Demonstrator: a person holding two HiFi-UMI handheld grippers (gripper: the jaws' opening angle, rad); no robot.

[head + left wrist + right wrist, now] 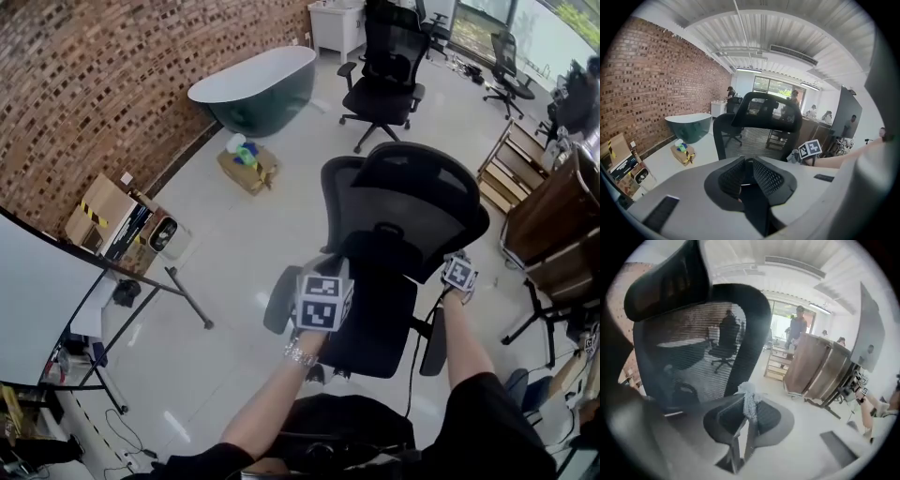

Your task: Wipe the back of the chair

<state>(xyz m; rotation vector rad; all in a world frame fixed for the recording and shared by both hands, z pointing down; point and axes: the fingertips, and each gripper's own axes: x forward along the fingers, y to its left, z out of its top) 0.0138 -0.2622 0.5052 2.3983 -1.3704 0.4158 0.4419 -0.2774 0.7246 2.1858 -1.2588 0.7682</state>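
Note:
A black mesh office chair (405,202) stands in front of me with its back toward me. My right gripper (458,273) is at the right edge of the chair back. In the right gripper view it (746,404) is shut on a pale grey cloth (749,392), and the mesh back (693,348) fills the left side close by. My left gripper (325,298) hovers at the lower left of the chair back. Its jaws (748,171) are shut with nothing between them, and they point at the chair (761,124) a short way off.
A dark green bathtub (255,86) and a cardboard box (247,169) stand by the brick wall. A second black chair (384,80) is farther back. A wooden cabinet (555,214) is at the right. A white board on a stand (42,300) is at the left.

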